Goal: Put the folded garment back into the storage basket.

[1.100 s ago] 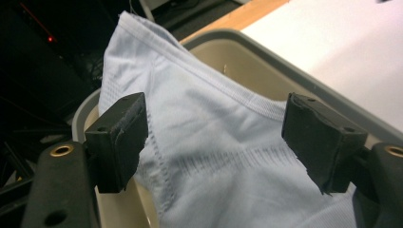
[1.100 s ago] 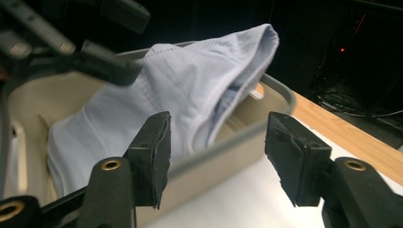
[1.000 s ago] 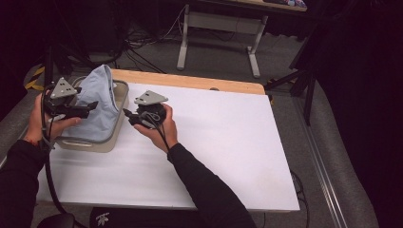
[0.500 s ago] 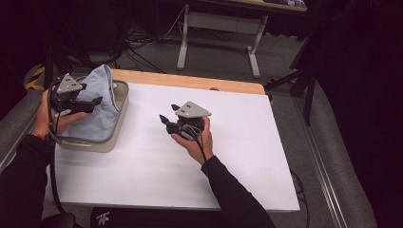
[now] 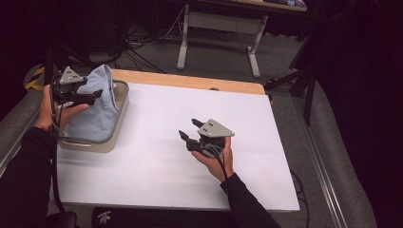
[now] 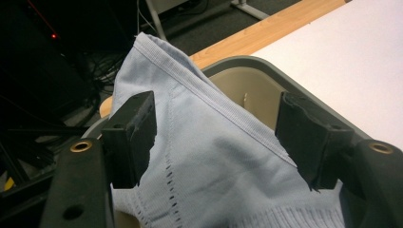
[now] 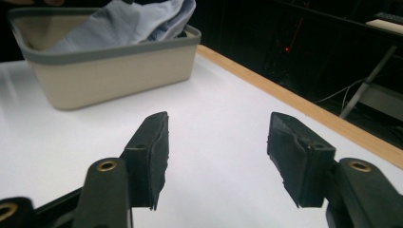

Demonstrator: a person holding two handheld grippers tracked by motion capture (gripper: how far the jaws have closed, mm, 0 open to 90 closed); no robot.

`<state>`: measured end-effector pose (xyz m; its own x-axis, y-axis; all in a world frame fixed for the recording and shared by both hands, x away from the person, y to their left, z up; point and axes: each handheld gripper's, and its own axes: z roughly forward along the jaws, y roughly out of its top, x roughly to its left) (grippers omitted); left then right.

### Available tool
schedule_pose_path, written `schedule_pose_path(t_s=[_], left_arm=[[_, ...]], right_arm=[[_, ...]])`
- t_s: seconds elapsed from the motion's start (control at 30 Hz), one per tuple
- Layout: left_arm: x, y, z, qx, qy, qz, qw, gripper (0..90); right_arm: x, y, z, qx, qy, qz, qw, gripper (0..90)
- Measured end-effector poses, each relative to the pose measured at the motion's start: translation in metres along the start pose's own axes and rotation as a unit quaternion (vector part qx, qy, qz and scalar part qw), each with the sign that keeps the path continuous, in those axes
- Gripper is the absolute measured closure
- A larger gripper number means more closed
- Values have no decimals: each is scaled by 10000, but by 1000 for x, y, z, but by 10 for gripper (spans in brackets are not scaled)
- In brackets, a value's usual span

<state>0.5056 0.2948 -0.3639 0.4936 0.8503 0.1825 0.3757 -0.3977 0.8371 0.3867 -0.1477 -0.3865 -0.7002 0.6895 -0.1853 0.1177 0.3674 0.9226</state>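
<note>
Cloth: pale blue knitted fabric garment, bunched in the beige plastic tub w/ grey rim at the left end of the white worktop.
Cloth axis: long axis runs near-to-far along the tub in high view; one end stands up as a peak at the tub's far end, pointing up & away from the person; rest slopes down toward the near end.
Cloth detail: left gripper view shows a stitched seam running diagonally down from the peak, a column of small holes, ribbed band at the bottom.
Left tongs: left tongs over the tub, aimed along the cloth toward its peak; jaws apart, one each side of the fabric, have just been closing a little. Left pad sits at the fabric edge, right pad near the tub's inner wall; can't tell if either pad presses the cloth.
Right tongs: right tongs over bare worktop, mid-table, well apart from the tub; jaws wide, have just been opening, nothing btwn them. They point toward the tub in right gripper view.
Tub: long side parallel to the worktop's left edge; wooden strip of the worktop runs behind it.
</note>
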Motion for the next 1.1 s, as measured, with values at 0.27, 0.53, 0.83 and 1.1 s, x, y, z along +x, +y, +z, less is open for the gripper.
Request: schedule_pose_path(t_s=[0.27,0.53,0.83,1.1], left_arm=[[5,2,24,342,-15,-107,9994,287],[9,1,46,902,-28,-137,9958,253],[14,-6,61,1397,-81,-123,9901,646],[17,-8,69,1676,-246,20,9856,836]], right_arm=[[-9,-22,-34,249,-123,-113,9995,393],[-15,-35,-66,306,-206,-67,9993,378],[-21,-47,-84,381,-290,-12,9989,376],[-19,-50,-81,470,-226,-77,9986,376]])
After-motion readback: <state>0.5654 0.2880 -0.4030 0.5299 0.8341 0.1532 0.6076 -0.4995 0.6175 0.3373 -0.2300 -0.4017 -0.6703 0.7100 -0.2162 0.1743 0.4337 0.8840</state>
